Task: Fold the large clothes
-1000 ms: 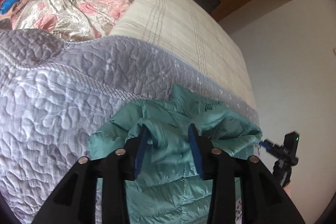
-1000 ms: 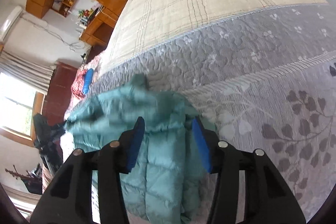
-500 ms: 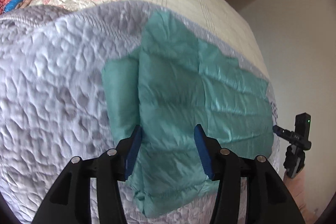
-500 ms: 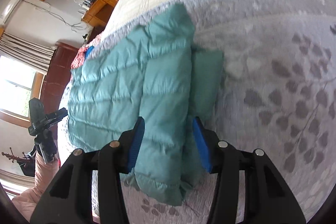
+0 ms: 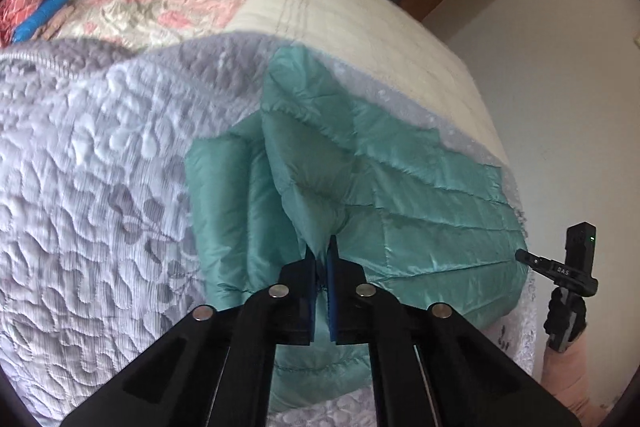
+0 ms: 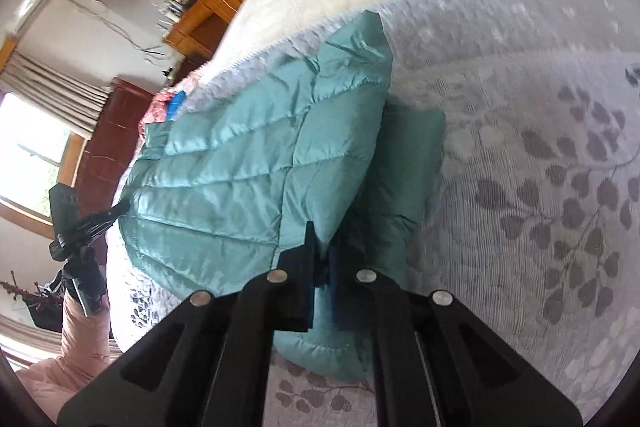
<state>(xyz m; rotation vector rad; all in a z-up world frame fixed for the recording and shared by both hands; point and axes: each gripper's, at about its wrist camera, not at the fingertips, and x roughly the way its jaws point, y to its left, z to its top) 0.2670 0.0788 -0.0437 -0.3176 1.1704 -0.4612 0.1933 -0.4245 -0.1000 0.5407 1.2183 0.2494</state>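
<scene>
Jacket [image 5: 420, 195] flat on bed [image 5: 100, 187], partly folded, teal, quilted, glossy, puffy; sleeve tucked under at 9 o'clock in left view. Left tool [image 5: 322, 263] clamped on a pinch of fabric at near edge, right tool [image 6: 322, 259] likewise on the opposite near corner, probably to lift both corners together and carry the hem toward 12 o'clock.

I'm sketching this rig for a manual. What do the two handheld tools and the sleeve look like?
Each tool, left and right, has black angular fingers, blue pads and round silver pins. The sleeve is pale pink.
</scene>
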